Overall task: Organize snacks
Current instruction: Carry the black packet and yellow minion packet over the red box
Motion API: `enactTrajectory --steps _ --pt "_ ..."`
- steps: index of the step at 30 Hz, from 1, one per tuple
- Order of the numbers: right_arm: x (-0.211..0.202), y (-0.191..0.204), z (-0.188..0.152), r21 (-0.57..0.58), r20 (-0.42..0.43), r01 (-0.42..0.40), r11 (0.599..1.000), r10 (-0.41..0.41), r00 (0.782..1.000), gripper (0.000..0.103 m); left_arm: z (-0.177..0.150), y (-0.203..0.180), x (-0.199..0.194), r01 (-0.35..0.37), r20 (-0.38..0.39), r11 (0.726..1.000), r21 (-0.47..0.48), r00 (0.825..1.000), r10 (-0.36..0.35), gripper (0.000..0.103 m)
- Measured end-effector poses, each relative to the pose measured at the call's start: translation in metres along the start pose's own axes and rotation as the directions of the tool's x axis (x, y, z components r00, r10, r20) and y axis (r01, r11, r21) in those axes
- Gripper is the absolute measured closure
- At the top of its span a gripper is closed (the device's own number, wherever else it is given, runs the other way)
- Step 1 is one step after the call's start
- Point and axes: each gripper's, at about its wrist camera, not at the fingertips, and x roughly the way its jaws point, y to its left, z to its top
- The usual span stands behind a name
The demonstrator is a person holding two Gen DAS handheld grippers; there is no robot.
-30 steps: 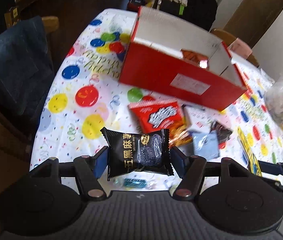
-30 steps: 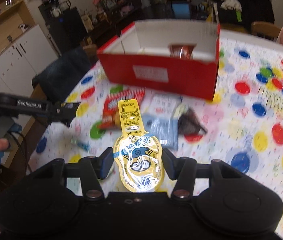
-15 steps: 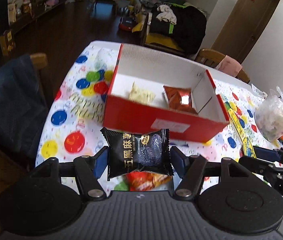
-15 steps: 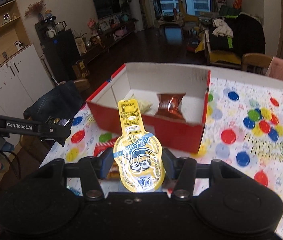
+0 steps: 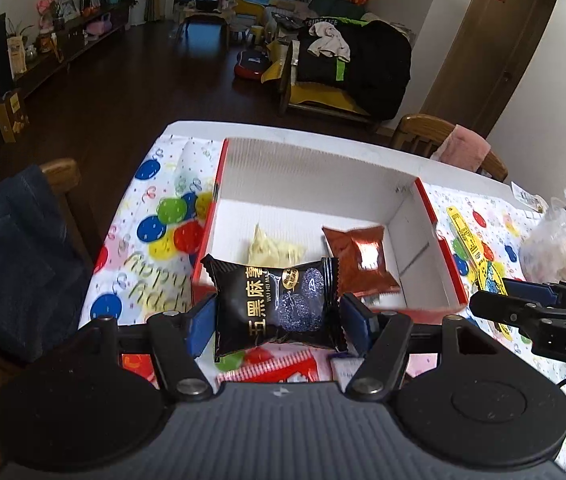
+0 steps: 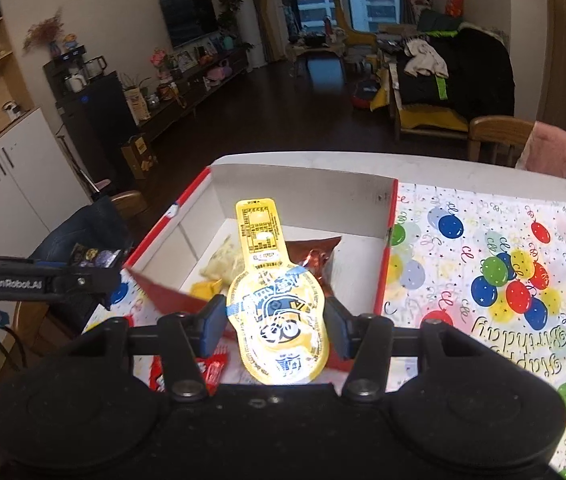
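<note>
Balloon-print tablecloth (image 6: 483,264) carried red box (image 5: 435,216); left gripper (image 5: 277,316) clamped black packet (image 5: 275,304), right gripper (image 6: 277,322) clamped yellow pouch (image 6: 275,312).

One red cardboard box (image 5: 439,256) stands on the bench (image 6: 483,248). Two packets lie inside it: one pale yellow packet (image 5: 273,250) and one reddish-brown foil packet (image 5: 361,258). Two snacks are held up off the bench: one black packet (image 5: 279,308) and one yellow character-shaped pouch (image 6: 279,312). One red wrapper (image 5: 279,370) and one clear plastic bag (image 5: 563,244) lie outside the box.
</note>
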Motion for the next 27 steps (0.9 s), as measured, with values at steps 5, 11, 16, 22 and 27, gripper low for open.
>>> enactTrajectory --steps 5,11,16,22,27 --pt "0.021 -0.011 0.016 0.007 -0.017 0.017 1.0 -0.017 1.0 0.051 0.02 -0.003 0.017 -0.024 -0.004 1.0 0.006 1.0 0.024 0.037" --pt "0.051 -0.014 0.032 -0.032 -0.041 0.056 0.998 -0.058 0.997 0.051 0.037 -0.003 0.046 -0.059 -0.042 0.998 0.008 0.997 0.06 0.037" --pt "0.078 -0.02 0.044 -0.054 -0.073 0.075 0.996 -0.079 0.994 0.051 0.045 -0.004 0.07 -0.088 -0.069 0.996 0.028 0.994 0.09 0.037" --pt "0.108 -0.024 0.062 -0.067 -0.122 0.073 0.995 -0.081 0.989 0.051 0.052 -0.007 0.093 -0.112 -0.104 0.993 0.044 0.988 0.116 0.037" --pt "0.13 -0.023 0.067 -0.073 -0.158 0.081 0.994 -0.091 0.983 0.051 0.051 -0.013 0.109 -0.124 -0.127 0.989 0.085 0.983 0.135 0.037"
